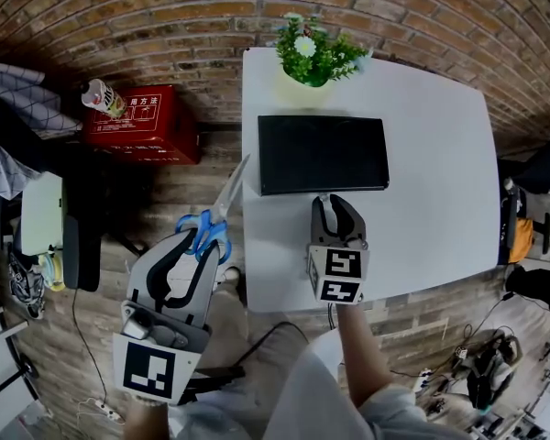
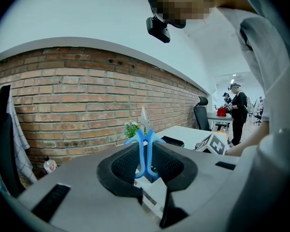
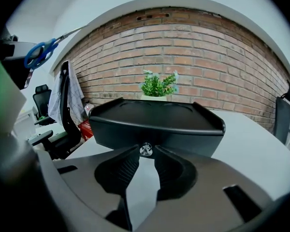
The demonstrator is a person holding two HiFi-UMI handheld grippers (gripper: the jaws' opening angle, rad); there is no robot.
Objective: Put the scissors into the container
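The scissors (image 1: 204,232) have blue handles and long steel blades. My left gripper (image 1: 202,247) is shut on the handles, off the table's left edge, and the blades point up toward the table corner. In the left gripper view the handles (image 2: 145,149) stand upright between the pads. The scissors (image 3: 41,52) also show at the upper left of the right gripper view. The container is a shallow black tray (image 1: 323,154) lying on the white table. My right gripper (image 1: 335,204) rests just in front of the tray's near wall (image 3: 157,124). Its tips nearly meet, with a small clear round bit between them.
A potted green plant (image 1: 313,55) stands at the back of the white table (image 1: 440,172), behind the tray. On the floor to the left are a red box (image 1: 142,122), a bottle (image 1: 101,96) and a dark office chair (image 1: 73,236). A brick wall runs behind.
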